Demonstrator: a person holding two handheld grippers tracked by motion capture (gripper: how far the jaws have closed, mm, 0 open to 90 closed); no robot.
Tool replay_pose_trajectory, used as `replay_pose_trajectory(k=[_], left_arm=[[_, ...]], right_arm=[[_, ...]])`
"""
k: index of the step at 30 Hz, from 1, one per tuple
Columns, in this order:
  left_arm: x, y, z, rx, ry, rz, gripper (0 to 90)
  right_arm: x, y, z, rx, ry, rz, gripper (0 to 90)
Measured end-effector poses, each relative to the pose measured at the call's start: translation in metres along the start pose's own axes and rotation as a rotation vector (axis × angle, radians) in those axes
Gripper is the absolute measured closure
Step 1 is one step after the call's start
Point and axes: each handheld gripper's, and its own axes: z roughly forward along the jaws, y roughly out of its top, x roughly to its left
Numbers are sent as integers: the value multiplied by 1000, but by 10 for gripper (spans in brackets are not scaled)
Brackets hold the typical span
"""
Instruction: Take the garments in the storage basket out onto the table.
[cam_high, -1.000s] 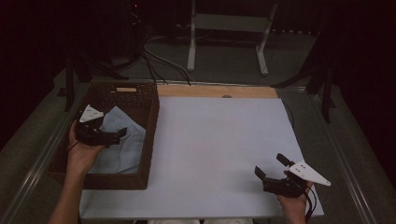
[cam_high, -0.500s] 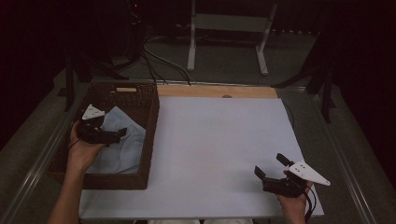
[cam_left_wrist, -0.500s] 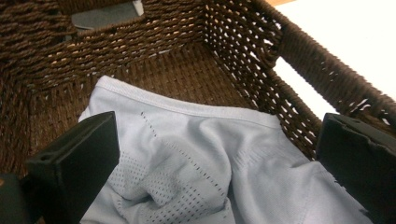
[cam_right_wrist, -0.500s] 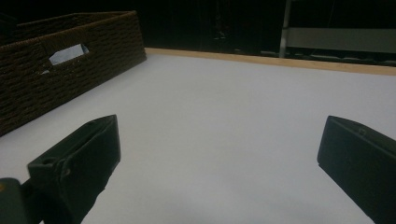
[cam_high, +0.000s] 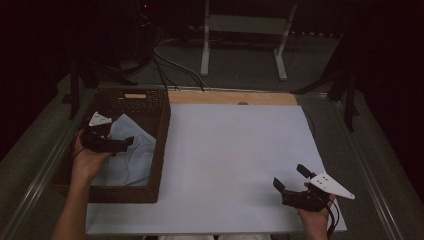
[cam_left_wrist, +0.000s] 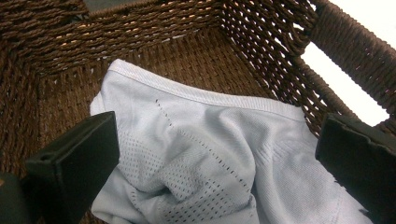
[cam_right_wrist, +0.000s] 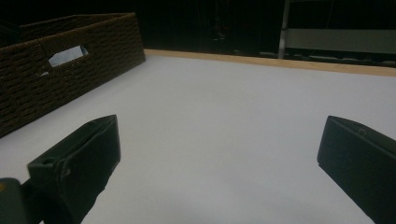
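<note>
Left tongs (cam_high: 129, 142) spread wide, hovering over pale blue mesh garment (cam_left_wrist: 219, 163) crumpled inside wicker basket (cam_high: 162, 145) at bench left. Right tongs (cam_high: 291, 178) released, idle over white bench (cam_high: 230, 150).

Garment looks light, floppy, likely to drape and snag on weave; pinch raised fold or ribbed hem.

Left gripper view reveals perforated knit; high view gives layout.

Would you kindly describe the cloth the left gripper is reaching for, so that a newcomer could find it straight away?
Start at the dark brown woven basket on the left side of the white table. Inside it lies a crumpled pale blue cloth, under the open left gripper. Its light colour, hemmed edge and perforated mesh patches set it apart from the dark wicker around it.
</note>
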Motion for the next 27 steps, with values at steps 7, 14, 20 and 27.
replay_pose_trajectory(k=[7, 14, 20, 27], left_arm=[[2, -1, 4, 9, -12, -4, 13], [3, -2, 9, 40, -36, -8, 13], [5, -4, 14, 69, -36, -11, 13], [6, -6, 19, 128, -59, -3, 13]], right_arm=[[0, 0, 0, 0, 0, -2, 0], [0, 0, 0, -2, -1, 0, 0], [-1, 0, -1, -3, -3, 3, 0], [-1, 0, -1, -5, -4, 3, 0]])
